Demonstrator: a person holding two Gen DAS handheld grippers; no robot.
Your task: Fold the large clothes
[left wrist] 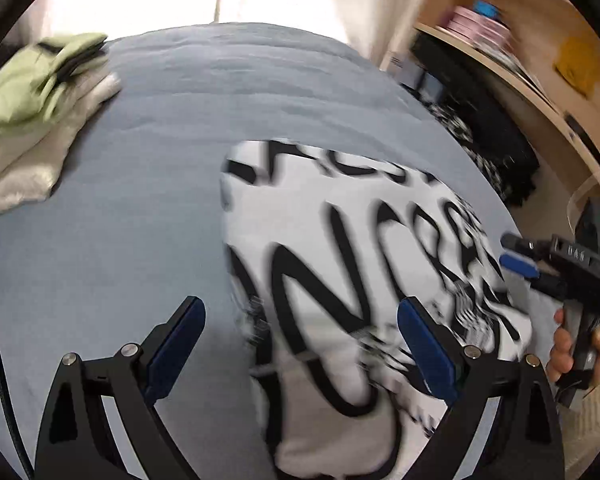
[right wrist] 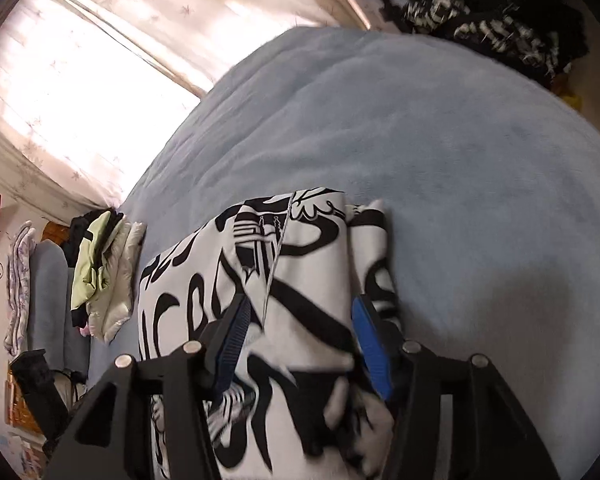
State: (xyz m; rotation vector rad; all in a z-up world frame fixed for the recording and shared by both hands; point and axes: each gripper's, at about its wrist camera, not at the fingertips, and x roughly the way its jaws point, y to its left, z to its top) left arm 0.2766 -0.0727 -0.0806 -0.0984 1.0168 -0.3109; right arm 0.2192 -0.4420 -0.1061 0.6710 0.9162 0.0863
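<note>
Garment: a white sweatshirt (left wrist: 352, 280) of soft knit with bold black lettering and line drawings, folded into a thick oblong bundle; it lies on the near right part of the bed, its layered edges showing in the right wrist view (right wrist: 300, 280).
Bed cover: a pale blue fleece blanket (left wrist: 160, 160), fuzzy and matte, with shallow ripples toward the far side.
Left gripper (left wrist: 300, 344): black angular arms with flat blue ribbed pads, spread wide and holding nothing; the right pad sits over the garment, the left one over bare blanket.
Right gripper (right wrist: 296, 344): the same build, fingers apart with a thick fold of the garment between them; I cannot tell whether the pads press the cloth. In the left wrist view it (left wrist: 520, 256) reaches in from the right, its tips at the garment's right edge.
Stack: folded clothes (left wrist: 36, 120) at the far left, a light green piece on top of shiny cream quilted pieces.
Dark heap: black clothes with white print (right wrist: 500, 28) off the far right edge of the bed.
Backdrop: sheer, backlit curtain (right wrist: 100, 80); curved pale wood shelf (left wrist: 540, 80) at right.
</note>
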